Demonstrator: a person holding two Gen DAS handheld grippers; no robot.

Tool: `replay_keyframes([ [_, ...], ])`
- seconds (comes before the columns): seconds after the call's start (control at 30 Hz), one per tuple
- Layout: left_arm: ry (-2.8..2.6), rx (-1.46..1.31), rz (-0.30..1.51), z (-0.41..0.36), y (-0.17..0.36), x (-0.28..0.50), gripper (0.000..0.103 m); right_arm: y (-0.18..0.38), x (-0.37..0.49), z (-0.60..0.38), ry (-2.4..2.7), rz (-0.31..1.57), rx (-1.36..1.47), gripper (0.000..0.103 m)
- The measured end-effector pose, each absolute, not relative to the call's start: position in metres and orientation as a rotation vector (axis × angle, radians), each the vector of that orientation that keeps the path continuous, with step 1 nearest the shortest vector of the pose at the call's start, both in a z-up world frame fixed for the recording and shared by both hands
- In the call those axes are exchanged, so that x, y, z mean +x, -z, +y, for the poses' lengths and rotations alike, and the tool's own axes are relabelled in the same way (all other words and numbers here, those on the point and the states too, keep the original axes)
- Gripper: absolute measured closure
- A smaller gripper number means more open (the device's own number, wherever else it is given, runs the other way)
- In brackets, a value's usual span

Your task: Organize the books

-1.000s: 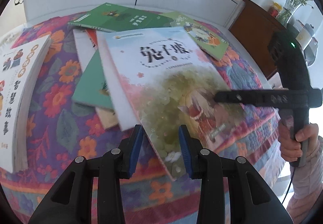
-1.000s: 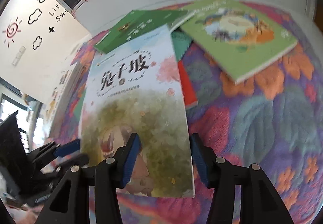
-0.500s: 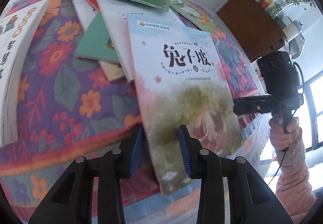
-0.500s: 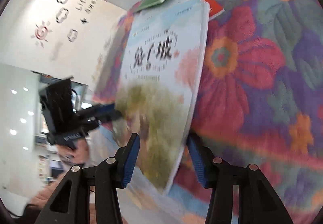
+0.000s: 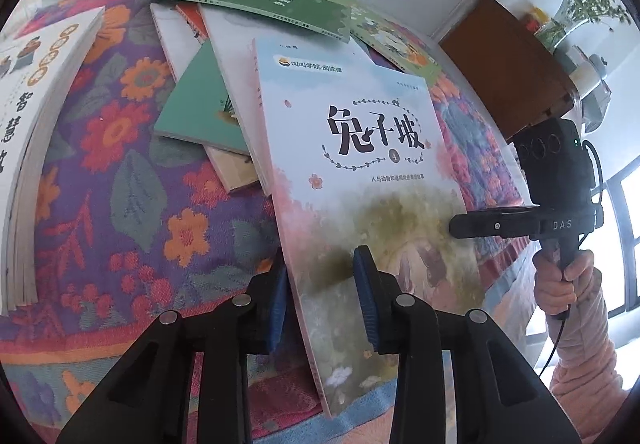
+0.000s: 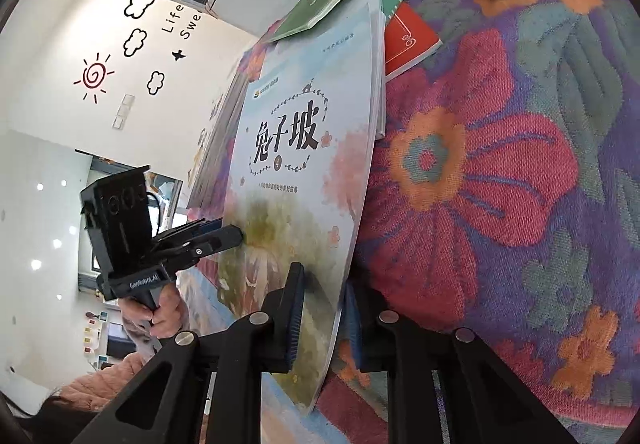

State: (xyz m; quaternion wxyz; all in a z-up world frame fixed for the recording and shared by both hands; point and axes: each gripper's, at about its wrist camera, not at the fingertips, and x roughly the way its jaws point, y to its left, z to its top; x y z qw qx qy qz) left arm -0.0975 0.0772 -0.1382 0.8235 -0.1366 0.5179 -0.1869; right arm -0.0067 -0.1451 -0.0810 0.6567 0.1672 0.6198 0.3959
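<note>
A table under a floral cloth (image 5: pixel 120 180) carries a thick white book (image 5: pixel 36 116) beside overlapping scattered books (image 5: pixel 192 100).

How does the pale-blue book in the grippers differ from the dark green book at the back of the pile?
The pale-blue book is tilted up off the floral cloth; the dark green book lies flat on the pile. The pale-blue book has the left gripper clamped on its edge and the right gripper closing on it; the dark green book is untouched. Both are thin paperbacks.

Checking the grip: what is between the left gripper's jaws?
The pale picture book, its lower edge between the left gripper jaws, in the left wrist view.
</note>
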Motion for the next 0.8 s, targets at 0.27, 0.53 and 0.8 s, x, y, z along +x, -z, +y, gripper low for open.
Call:
replay_keyframes([
  [0.27, 0.404, -0.316, 1.093, 0.0815, 0.1400, -0.0983, 0.071, 0.0780, -0.0099, -0.1436, -0.872, 1.402, 0.372, 0.086],
  [0.53, 0.392, -0.323, 1.094, 0.0808, 0.1396, -0.0990, 0.071, 0.0791, -0.0141, -0.1458, -0.842, 1.390, 0.385, 0.086],
  [0.8, 0.396, -0.341, 1.086, 0.0832, 0.1409, -0.1001, 0.071, 0.0774, -0.0142, -0.1456, -0.823, 1.395, 0.388, 0.086],
])
